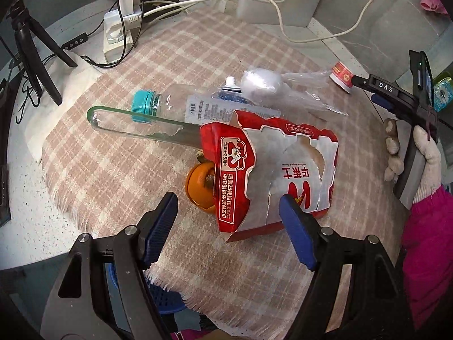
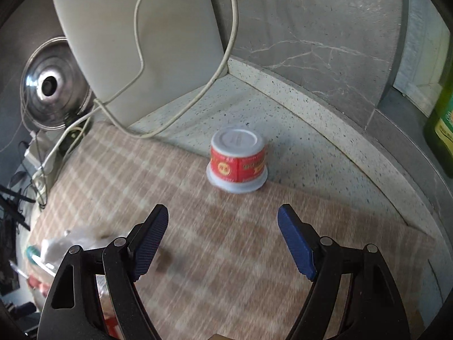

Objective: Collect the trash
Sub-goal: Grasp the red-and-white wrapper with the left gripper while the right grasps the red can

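A pile of trash lies on the checked cloth (image 1: 113,170). It holds a torn red and white carton (image 1: 277,175), an orange peel (image 1: 199,187) tucked under it, a clear bottle (image 1: 181,104) with a teal cap, a clear glass strip (image 1: 127,121) and a plastic bag (image 1: 297,85) around a white wad. My left gripper (image 1: 228,206) hovers open over the carton's near end. A small red and white cup (image 2: 237,161) stands upside down at the cloth's far edge. My right gripper (image 2: 223,218) is open just short of it, nothing between its fingers. That cup (image 1: 341,75) also shows beside the right gripper (image 1: 368,90).
A power strip (image 1: 116,34) with plugs and cables, and a black tripod (image 1: 31,53), stand at the back left. A white board (image 2: 136,42) and a metal lid (image 2: 53,85) lean on the wall. A green bottle (image 2: 441,124) stands right. A blue perforated basket (image 1: 167,297) sits below the table edge.
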Motion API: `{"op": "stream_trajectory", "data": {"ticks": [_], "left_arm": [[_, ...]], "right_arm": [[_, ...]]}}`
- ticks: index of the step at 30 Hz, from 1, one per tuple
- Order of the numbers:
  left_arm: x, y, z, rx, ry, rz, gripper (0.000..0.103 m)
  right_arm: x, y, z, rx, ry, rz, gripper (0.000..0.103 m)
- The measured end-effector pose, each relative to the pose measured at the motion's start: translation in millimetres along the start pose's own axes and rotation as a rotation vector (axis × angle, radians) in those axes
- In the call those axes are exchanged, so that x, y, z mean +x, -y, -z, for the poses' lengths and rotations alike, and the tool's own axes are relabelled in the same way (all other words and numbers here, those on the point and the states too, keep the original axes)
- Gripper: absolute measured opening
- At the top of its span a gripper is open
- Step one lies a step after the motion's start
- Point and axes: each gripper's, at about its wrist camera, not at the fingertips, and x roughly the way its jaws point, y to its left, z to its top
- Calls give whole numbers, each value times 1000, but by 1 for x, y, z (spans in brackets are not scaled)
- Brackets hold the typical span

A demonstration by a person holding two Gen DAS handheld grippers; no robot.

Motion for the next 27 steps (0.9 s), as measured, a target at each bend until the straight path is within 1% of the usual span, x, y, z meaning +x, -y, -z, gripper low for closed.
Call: {"op": "stream_trajectory", "data": {"ticks": [2,6,12,15,17,18,19,22,25,27], "left_arm": [[2,2,-2,-4,1,-9,76],[8,6,-6,-1,-6,-21,76],[19,5,-13,-30,-32,-18,76],[21,5,-16,-46,-30,-18,76],[22,6,-17,-37,-22,-29,76],[22,7,-18,-35,-18,-34,72],[22,7,-19,-35,-20,-35,64],[23,7,-21,-39,-24,-25,47],[20,10,-21,-29,-16,-16,45],[18,11,-21,-24,-12,-9,44]], "right_arm": [[11,2,-7,-10,-2,17,80],[30,9,-17,-15,-10,23,80],[57,12,-22,-14,-29,16,80],[66,12,-23,-16,-34,9,80],[72,11,-24,-17,-30,3,80],[74,10,-25,-18,-29,3,80],[76,10,-25,-18,-28,2,79],[78,10,-26,-16,-19,1,79],[77,12,-26,-3,-12,-20,79],[77,11,-26,8,-1,-23,71]]}}
